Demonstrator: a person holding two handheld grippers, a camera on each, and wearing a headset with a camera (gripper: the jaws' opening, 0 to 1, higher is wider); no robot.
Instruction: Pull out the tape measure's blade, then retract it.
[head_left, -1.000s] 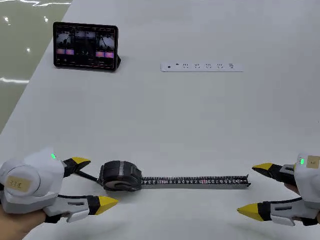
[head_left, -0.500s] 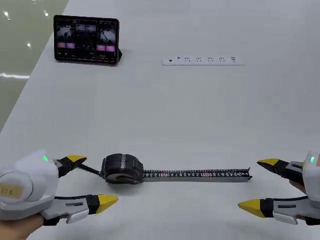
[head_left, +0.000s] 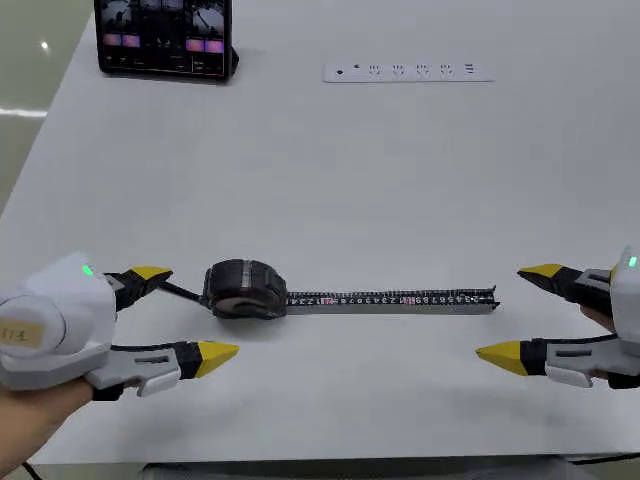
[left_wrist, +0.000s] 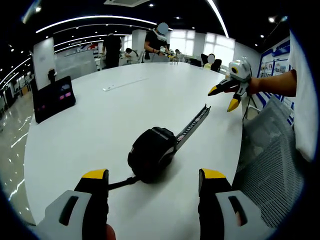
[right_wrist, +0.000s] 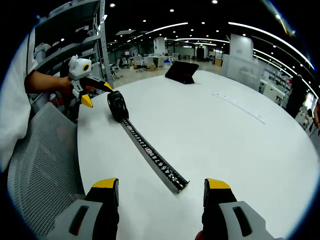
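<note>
A black tape measure (head_left: 243, 291) lies on the white table (head_left: 330, 190), its blade (head_left: 390, 299) drawn out to the right and resting flat. My left gripper (head_left: 190, 312) stands open just left of the case, yellow tips either side of its strap. In the left gripper view the case (left_wrist: 151, 153) sits ahead of the open jaws, not touched. My right gripper (head_left: 518, 312) is open a little beyond the blade's end hook (head_left: 493, 297). The right gripper view shows the blade's end (right_wrist: 177, 183) lying between and ahead of my fingers, untouched, and the case (right_wrist: 117, 106) far off.
A tablet (head_left: 165, 38) stands propped at the table's far left. A white power strip (head_left: 408, 71) lies at the far middle. The table's near edge (head_left: 330, 461) runs close below both grippers. A mesh chair (right_wrist: 45, 165) sits beside the table.
The head camera has tipped down, so everything sits higher in the picture. Tape measure and blade lie as before. Both grippers stay open in much the same places.
</note>
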